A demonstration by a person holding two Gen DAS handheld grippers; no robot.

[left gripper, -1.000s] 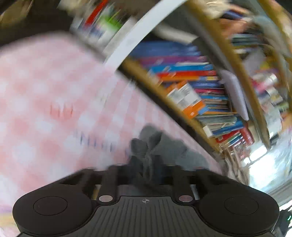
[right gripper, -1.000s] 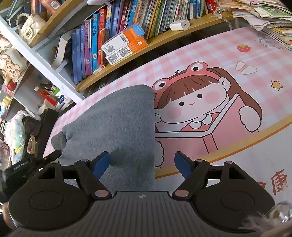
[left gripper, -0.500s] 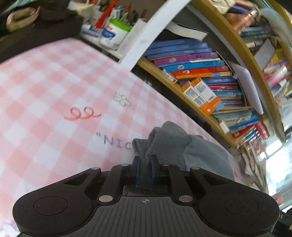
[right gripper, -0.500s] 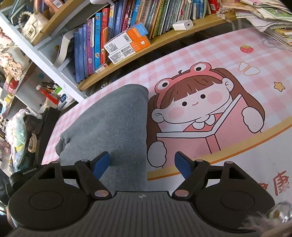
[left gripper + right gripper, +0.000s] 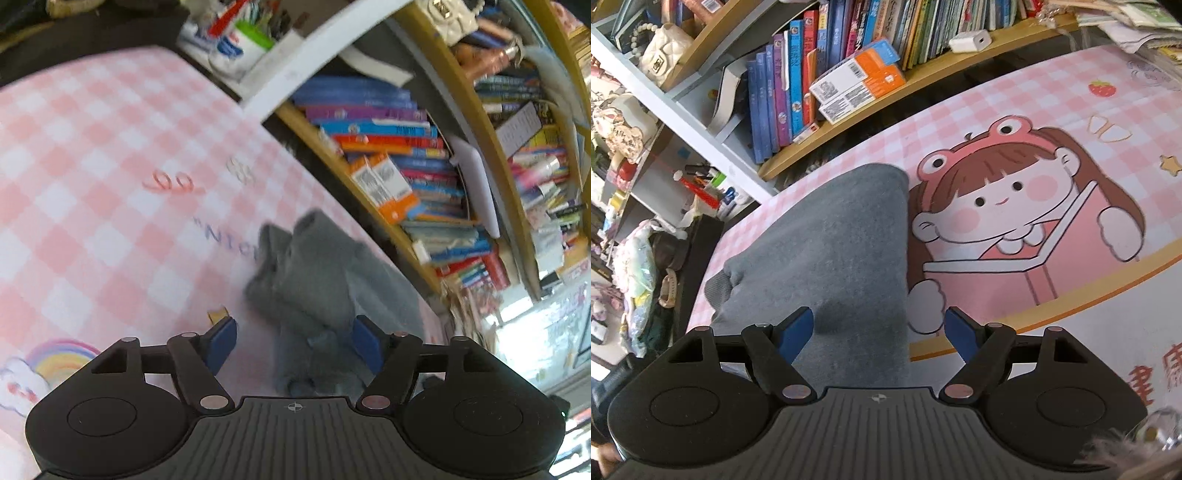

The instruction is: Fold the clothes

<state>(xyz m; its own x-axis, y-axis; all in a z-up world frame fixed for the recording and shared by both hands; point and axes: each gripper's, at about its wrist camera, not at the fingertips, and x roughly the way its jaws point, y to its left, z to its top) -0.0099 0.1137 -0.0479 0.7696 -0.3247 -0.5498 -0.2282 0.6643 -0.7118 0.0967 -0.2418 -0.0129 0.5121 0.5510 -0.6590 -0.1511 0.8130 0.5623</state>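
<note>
On the pink checked table (image 5: pixel 1015 92), the soft, limp grey knit garment (image 5: pixel 842 243) lies folded long; both left gripper (image 5: pixel 293 341) and right gripper (image 5: pixel 879 332) gape wide, holding nothing; judged light, best pinched at its ribbed cuff (image 5: pixel 273 240).

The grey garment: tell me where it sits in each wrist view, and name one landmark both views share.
Left wrist: the grey garment lies bunched at lower centre, reaching down between the open fingers.
Right wrist: the garment lies flat at left of centre, left of the cartoon girl print, running under the left finger.
Shared landmark: the orange-and-white boxes on the bookshelf.
</note>
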